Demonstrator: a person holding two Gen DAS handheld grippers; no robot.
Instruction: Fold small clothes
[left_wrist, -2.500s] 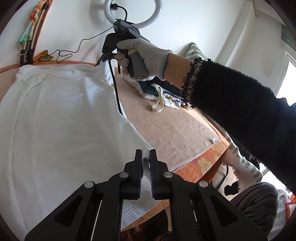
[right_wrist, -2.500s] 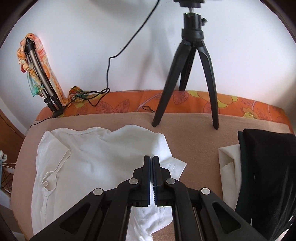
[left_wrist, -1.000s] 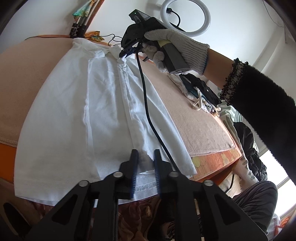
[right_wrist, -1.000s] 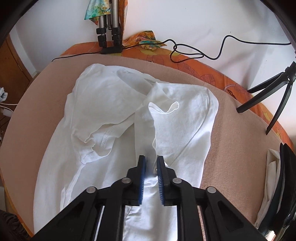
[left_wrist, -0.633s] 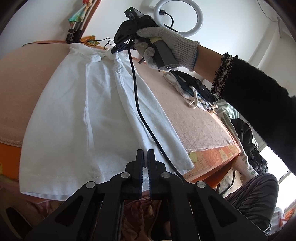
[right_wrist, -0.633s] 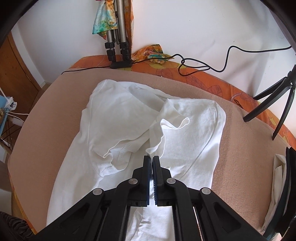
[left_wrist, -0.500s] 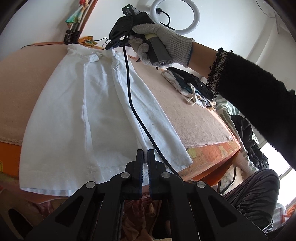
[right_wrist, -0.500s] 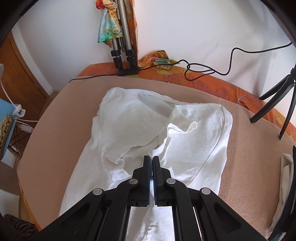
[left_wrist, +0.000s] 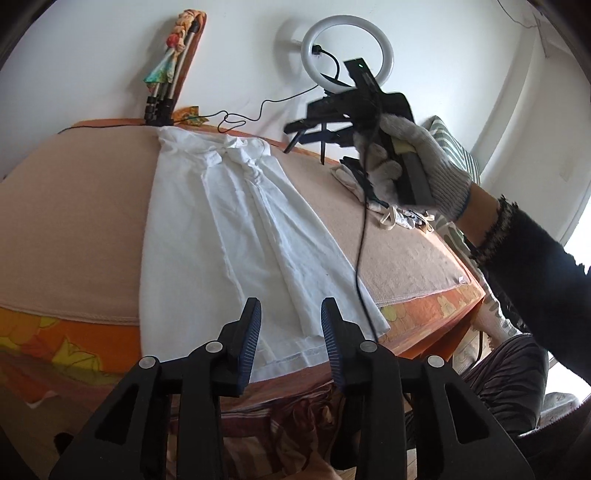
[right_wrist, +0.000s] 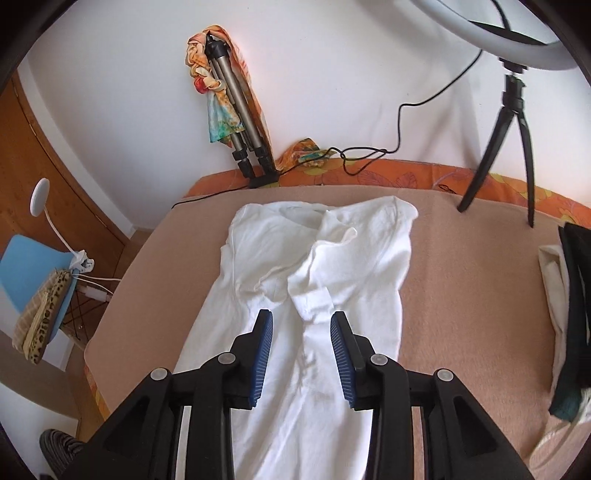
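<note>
Right wrist view: a white shirt (right_wrist: 314, 295) lies lengthwise on the tabletop (right_wrist: 480, 295), collar end toward the far wall, both sides folded in over the middle so it forms a long narrow strip, with a sleeve cuff lying on top near the centre. In the left wrist view the same shirt (left_wrist: 236, 236) runs from the far edge to the near edge, its hem hanging just past the edge.

The tabletop is covered by a beige towel-like cloth over an orange flowered cloth (right_wrist: 406, 177). At the far edge stand a folded tripod (right_wrist: 236, 110) draped with a coloured scarf, and a ring light (right_wrist: 517, 33) on a small black tripod, its black cable trailing along the wall. On the right side lies a pile of black and cream clothes (right_wrist: 569, 295). Off the left edge, a blue chair (right_wrist: 33, 266) carries a leopard-print item. The wall is white.

Compared with half a second ago, both sets of fingers have just been opening. The right gripper (right_wrist: 301, 332) now has its fingers spread above the shirt with nothing between them; before, they pinched the sleeve fold. The left gripper (left_wrist: 290, 325) also has spread fingers, clear of the hem it pinched earlier. The gloved right hand (left_wrist: 417, 166) now sits higher and away from the collar.
</note>
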